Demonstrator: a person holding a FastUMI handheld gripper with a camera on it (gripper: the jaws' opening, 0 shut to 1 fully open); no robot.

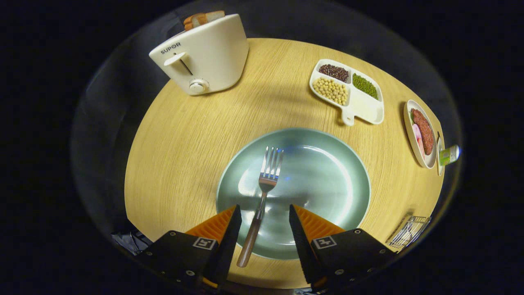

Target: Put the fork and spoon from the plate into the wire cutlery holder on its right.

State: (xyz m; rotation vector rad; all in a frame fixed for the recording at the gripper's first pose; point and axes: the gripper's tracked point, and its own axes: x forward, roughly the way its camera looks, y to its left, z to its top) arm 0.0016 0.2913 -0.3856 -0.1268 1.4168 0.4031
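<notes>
A fork point(262, 192) with a brown handle lies on the pale green plate point(327, 172), tines pointing away from me, its handle end hanging over the plate's near rim. My gripper point(264, 213) hovers above the plate, open, and the fork's handle runs through the gap between the two fingers without touching either. The wire cutlery holder point(409, 231) stands to the right of the plate near the table's edge, with something metallic inside it that is too small to make out.
The round wooden table point(184, 135) carries a cream toaster point(204, 57) with bread slices beyond the plate on the left. A white divided dish of beans point(348, 90) and a small plate of food point(421, 133) sit at the far right.
</notes>
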